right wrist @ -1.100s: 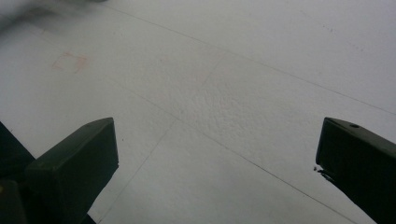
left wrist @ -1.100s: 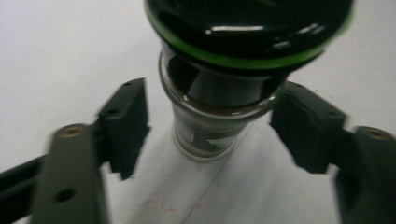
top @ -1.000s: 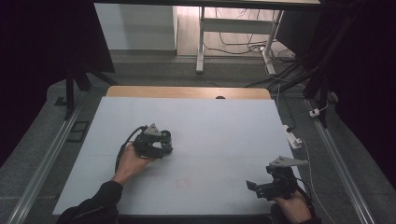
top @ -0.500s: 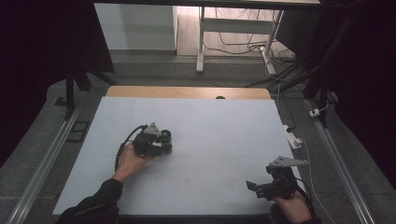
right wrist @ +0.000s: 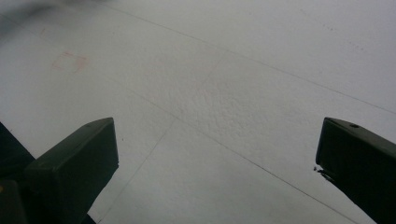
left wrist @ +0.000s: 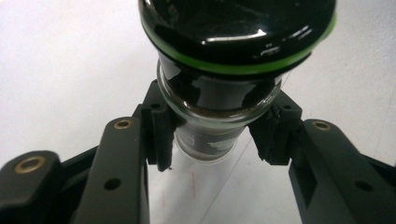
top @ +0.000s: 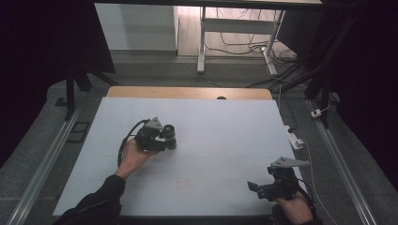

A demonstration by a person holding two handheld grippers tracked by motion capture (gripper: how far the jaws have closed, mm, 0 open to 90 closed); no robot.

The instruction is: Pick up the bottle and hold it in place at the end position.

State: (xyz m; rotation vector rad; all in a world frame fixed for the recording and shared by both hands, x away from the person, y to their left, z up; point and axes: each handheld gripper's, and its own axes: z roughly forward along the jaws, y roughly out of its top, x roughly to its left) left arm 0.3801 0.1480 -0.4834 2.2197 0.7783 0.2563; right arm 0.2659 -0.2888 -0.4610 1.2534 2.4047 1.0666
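Note:
A small glass jar [left wrist: 219, 100] with dark contents and a black lid ringed in green sits between the jaws of my left gripper [left wrist: 217, 135], which is shut on its glass body below the lid. In the high view the left gripper [top: 162, 137] is at the left middle of the white table [top: 220, 126], with the jar [top: 170, 136] at its right end. I cannot tell whether the jar touches the table. My right gripper [top: 253, 186] hovers near the front right corner. Its jaws stand wide apart over bare tabletop, and the right gripper [right wrist: 215, 144] holds nothing.
A wooden strip [top: 187, 92] runs along the table's far edge. A white power strip [top: 294, 139] and cable lie off the right edge. Metal rails [top: 51, 154] flank the table. Faint red marks [right wrist: 70, 60] show on the surface.
The left gripper with the jar has shifted slightly away from the person. The right gripper has stayed put.

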